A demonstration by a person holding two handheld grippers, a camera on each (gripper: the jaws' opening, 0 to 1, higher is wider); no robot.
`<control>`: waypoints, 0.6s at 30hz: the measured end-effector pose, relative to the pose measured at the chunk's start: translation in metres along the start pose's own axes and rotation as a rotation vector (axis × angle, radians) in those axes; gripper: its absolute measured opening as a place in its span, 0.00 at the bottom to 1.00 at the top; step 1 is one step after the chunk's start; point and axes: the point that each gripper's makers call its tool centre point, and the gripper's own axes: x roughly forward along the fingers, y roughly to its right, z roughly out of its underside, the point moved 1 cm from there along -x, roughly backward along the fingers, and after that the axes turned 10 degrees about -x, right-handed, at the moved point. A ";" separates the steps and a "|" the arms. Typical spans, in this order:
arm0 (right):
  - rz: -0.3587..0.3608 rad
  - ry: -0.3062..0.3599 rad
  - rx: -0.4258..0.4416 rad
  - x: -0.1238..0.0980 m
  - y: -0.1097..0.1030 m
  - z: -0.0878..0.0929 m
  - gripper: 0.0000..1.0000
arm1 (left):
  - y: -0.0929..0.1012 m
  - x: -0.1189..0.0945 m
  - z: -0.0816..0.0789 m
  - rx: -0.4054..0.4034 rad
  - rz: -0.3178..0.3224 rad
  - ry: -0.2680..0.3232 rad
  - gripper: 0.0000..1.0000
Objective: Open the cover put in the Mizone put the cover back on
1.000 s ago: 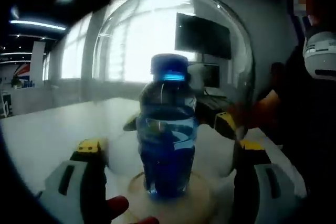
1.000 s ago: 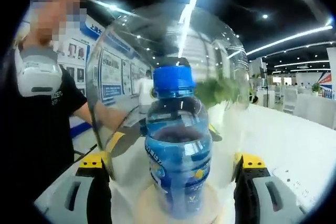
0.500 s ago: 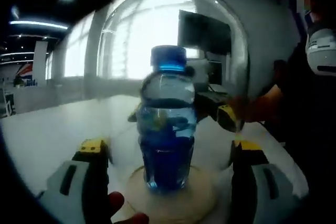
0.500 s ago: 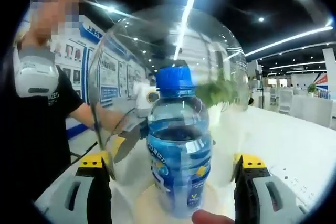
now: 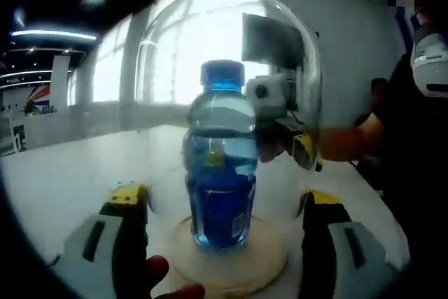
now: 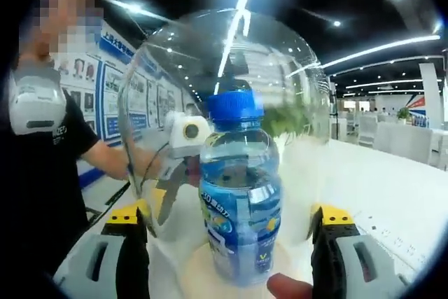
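Here we order the scene from largest to smallest. The white table (image 5: 63, 180) carries everything; on it sits the clear dome cover (image 5: 227, 40), whose glass wall arches over the bottle and comes down to the round pale base (image 5: 231, 260). In the right gripper view the same cover (image 6: 231, 54) stands before us, with the person's dark sleeve at the left. Under the dome stands the Mizone bottle (image 5: 220, 166), upright on the base, blue cap on top; the right gripper view shows its label and cap (image 6: 238, 194). The left gripper (image 5: 224, 243) has its 2 jaws spread wide, 1 on each side of the lower dome; we cannot tell whether the yellow tips touch the glass. The right gripper (image 6: 231, 243) stands likewise, its 2 jaws parted to either side of the cover, and contact is again unclear. Through the glass each view also shows the opposite gripper on the far side. A fingertip (image 6: 283, 286) shows at the lower edge. We judge that the bottle is in and the cover is back over it, so only letting go of the dome and backing away appears to be left.
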 end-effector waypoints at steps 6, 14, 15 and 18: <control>0.045 0.006 -0.003 -0.008 -0.004 -0.001 0.90 | 0.001 -0.004 -0.002 -0.023 -0.010 0.026 0.77; 0.105 0.011 -0.013 -0.014 -0.008 -0.002 0.90 | 0.003 -0.012 -0.003 -0.054 -0.043 0.053 0.73; 0.112 0.015 -0.009 -0.015 -0.008 -0.002 0.90 | 0.003 -0.013 -0.003 -0.063 -0.052 0.048 0.72; 0.147 0.011 -0.001 -0.017 -0.004 0.001 0.90 | 0.005 -0.015 -0.002 -0.070 -0.068 0.046 0.71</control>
